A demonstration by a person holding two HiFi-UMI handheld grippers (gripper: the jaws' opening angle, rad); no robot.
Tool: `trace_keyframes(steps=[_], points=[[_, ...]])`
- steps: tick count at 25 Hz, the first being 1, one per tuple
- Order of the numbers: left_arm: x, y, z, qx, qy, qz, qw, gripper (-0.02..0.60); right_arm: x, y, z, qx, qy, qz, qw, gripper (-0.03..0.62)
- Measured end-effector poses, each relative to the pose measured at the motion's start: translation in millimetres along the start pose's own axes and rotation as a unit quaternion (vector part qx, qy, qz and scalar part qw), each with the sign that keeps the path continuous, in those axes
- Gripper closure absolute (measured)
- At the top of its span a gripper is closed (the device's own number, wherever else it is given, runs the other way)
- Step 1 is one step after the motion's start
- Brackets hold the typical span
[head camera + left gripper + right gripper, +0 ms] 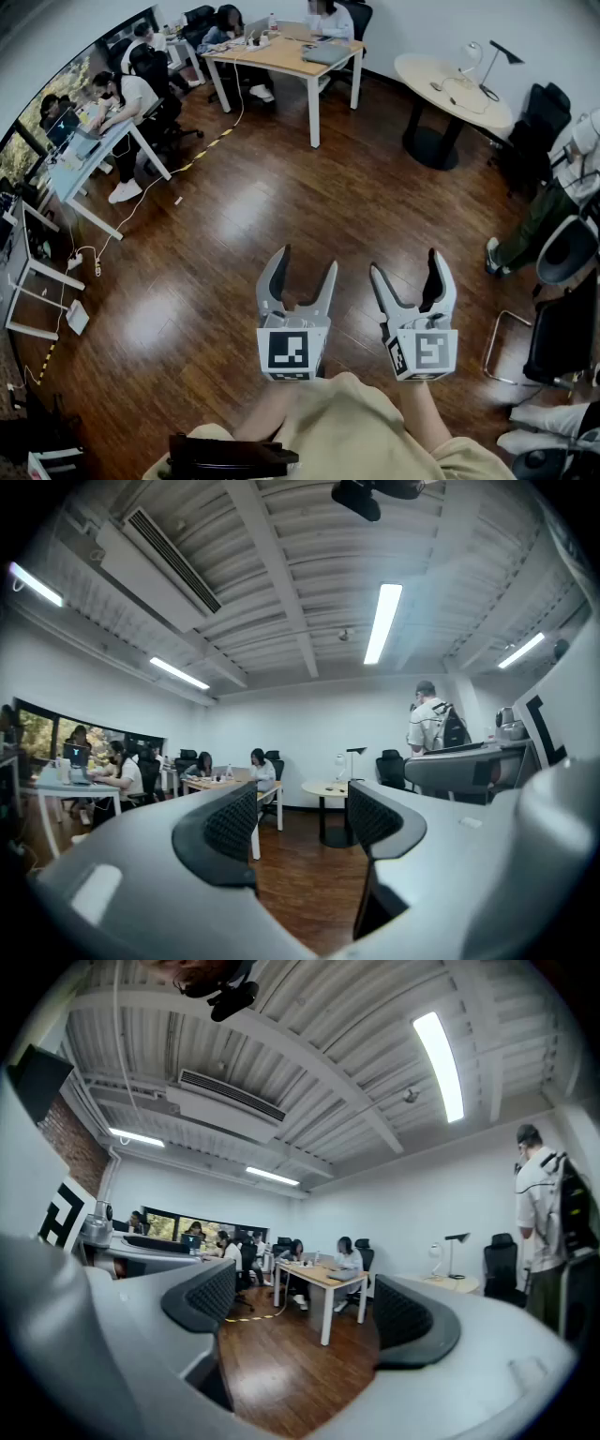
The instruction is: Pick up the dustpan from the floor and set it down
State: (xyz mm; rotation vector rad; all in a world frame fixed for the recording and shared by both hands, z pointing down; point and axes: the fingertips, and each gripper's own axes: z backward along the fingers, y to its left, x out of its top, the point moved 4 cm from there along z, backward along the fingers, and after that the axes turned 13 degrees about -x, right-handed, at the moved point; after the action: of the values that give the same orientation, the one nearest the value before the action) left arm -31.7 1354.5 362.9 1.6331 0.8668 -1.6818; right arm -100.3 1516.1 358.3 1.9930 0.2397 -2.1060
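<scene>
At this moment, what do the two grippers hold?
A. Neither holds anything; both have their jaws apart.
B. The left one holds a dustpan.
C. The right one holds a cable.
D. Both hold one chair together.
A: the left gripper and the right gripper both have their jaws apart, with only the wood floor beyond them.

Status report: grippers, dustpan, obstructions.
Left gripper open, empty, level. Right gripper open, empty, level. Dustpan not in any view. Wooden floor ahead; desk and round table farther off.
</scene>
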Motion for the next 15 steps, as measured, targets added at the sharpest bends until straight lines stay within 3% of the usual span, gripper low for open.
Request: trace_keyframes(steps=[4,8,12,15], points=[[7.3,81.1,32.3,0.043,-0.003,-0.013,0.9990,0.296,6.1,84.1,-40.0,0.051,-0.011,-0.010,0.999,0.145],[5.6,143.7,75.0,0.121,0.003,-0.010,0.9926,0.298,10.5,163.5,-67.4,0.142,-0.012,-0.014,0.990,0.145],[4.3,174.5,110.0,0.209,0.010,-0.004,0.9779,0.301,15.4,222.6,-89.9,0.245,-0.014,-0.023,0.969,0.145],[3.2,185.3,140.6,0.275,0.017,0.006,0.9612,0.301,15.8,262.1,-99.2,0.319,-0.006,-0.035,0.947,0.145]])
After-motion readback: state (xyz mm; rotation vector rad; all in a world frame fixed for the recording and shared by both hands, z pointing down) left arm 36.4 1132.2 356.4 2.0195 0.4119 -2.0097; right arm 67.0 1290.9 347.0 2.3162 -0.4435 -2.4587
